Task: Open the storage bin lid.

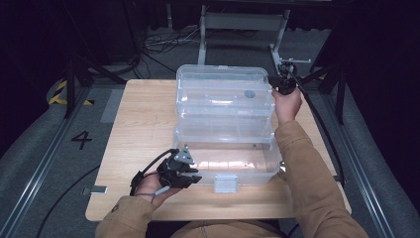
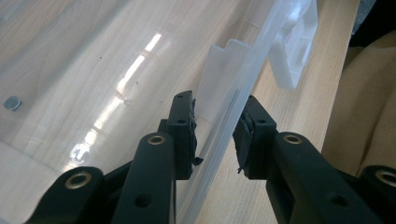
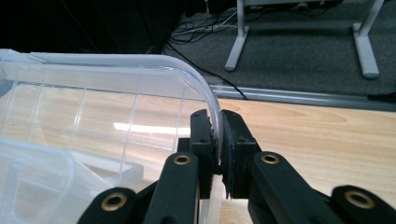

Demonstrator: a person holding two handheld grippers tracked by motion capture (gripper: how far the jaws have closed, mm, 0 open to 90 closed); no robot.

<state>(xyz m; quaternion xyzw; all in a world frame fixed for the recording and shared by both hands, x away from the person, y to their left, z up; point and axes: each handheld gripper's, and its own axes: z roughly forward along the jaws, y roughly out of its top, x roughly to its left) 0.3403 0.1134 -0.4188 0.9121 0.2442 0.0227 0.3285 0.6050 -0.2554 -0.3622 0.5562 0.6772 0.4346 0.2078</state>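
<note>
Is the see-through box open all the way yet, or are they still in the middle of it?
In the middle. The lid is already swung up off the clear box. The right tongs are shut on the lid's rim, while the left tongs straddle the box's front wall without squeezing it. Left to do: finish moving the lid and let go.

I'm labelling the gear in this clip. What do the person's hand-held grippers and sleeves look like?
Each hand-held gripper is black, with two angular jaws, brass-coloured pivot rings and worn black pads. The left hand-held gripper carries a grey three-cornered plate on top; a black cable trails from the right hand-held gripper. Both sleeves are tan cloth.
</note>
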